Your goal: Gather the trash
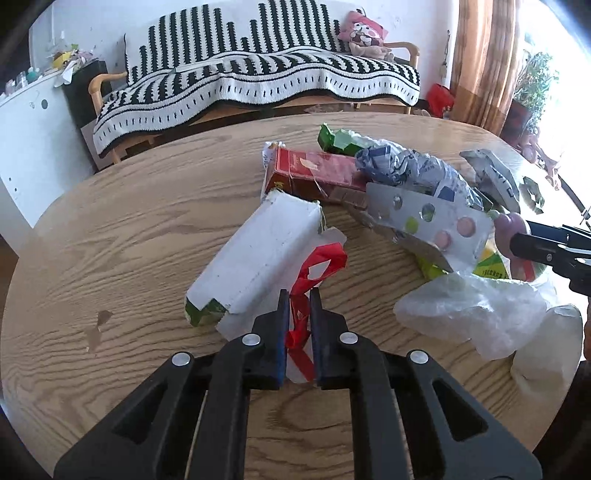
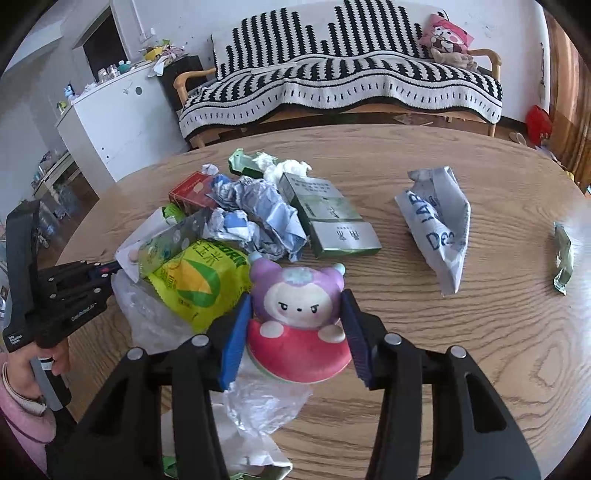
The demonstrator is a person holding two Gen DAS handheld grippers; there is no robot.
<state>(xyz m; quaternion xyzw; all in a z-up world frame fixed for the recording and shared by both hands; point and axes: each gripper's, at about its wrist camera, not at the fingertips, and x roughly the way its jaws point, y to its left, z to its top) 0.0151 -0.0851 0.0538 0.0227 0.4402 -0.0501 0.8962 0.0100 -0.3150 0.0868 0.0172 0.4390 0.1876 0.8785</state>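
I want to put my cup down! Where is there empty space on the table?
The bare wooden table is free between the green box and the crumpled white wrapper, and along the far edge by the sofa. The trash pile around the corn packet is crowded.

A big round wooden table [image 1: 110, 236] fills the front of the room. Its top is light brown with wavy grain lines. Behind it stands a wooden sofa [image 2: 332, 92] with curved arms. A black and white striped blanket [image 1: 258, 77] hangs over the sofa. A pink cushion [image 2: 445, 35] with a cartoon face sits at the sofa's right end. The wall [image 1: 221, 14] behind is white with some marks. On the left is a white cabinet [image 2: 114, 122] with small things on top. On the right hangs a brown striped curtain [image 1: 484, 62]. Bright daylight comes in beside it, near a leafy green plant [image 1: 535, 81].
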